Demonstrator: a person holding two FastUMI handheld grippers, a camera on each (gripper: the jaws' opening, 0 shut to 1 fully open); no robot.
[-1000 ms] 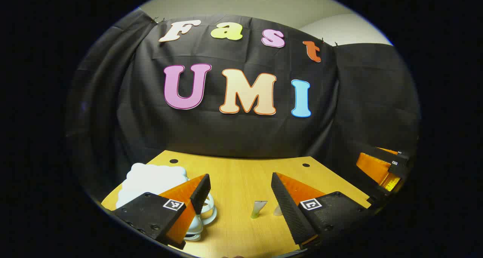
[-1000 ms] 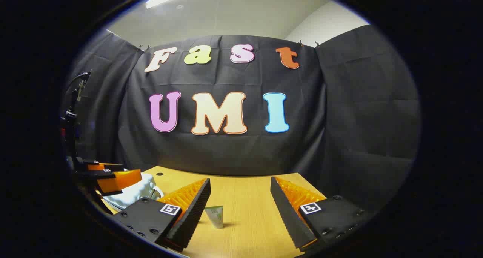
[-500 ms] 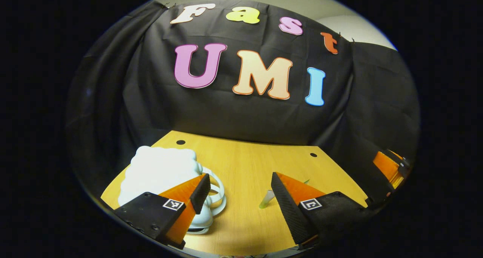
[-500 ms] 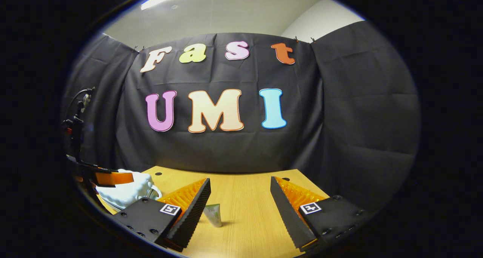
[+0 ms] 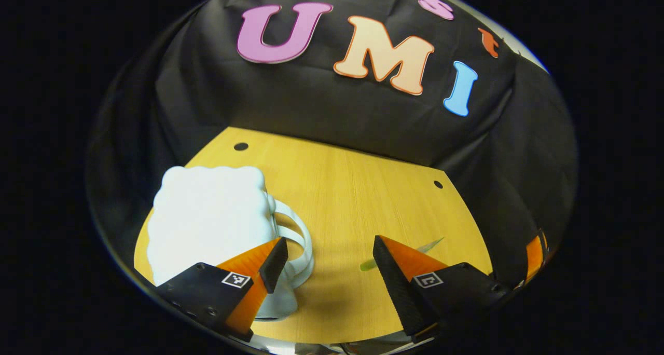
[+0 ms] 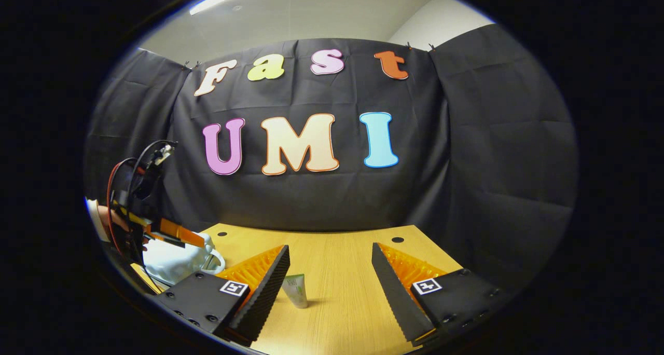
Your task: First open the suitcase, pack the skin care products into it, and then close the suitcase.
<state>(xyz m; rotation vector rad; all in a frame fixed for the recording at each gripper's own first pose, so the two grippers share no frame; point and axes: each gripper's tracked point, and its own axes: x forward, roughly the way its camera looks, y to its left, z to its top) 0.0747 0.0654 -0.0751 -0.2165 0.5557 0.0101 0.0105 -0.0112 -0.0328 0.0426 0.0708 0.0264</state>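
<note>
The yellow wooden tabletop (image 5: 342,189) is seen w/ a small white cloud-shaped plastic suitcase (image 5: 207,215) lying closed on it, handle (image 5: 298,235) toward centre. The left gripper (image 5: 330,259) is held above the table, jaws spread wide, nothing gripped; its left finger is seen over the suitcase's handle edge. A small pale tube of skin care product w/ green cap (image 6: 296,290) is seen upright between the wide-open fingers of the right gripper (image 6: 330,272), nearer the left finger, untouched.

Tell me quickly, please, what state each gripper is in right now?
Left gripper: open, holding nothing, above the white cloud-shaped plastic suitcase.
Right gripper: open, holding nothing.
</note>
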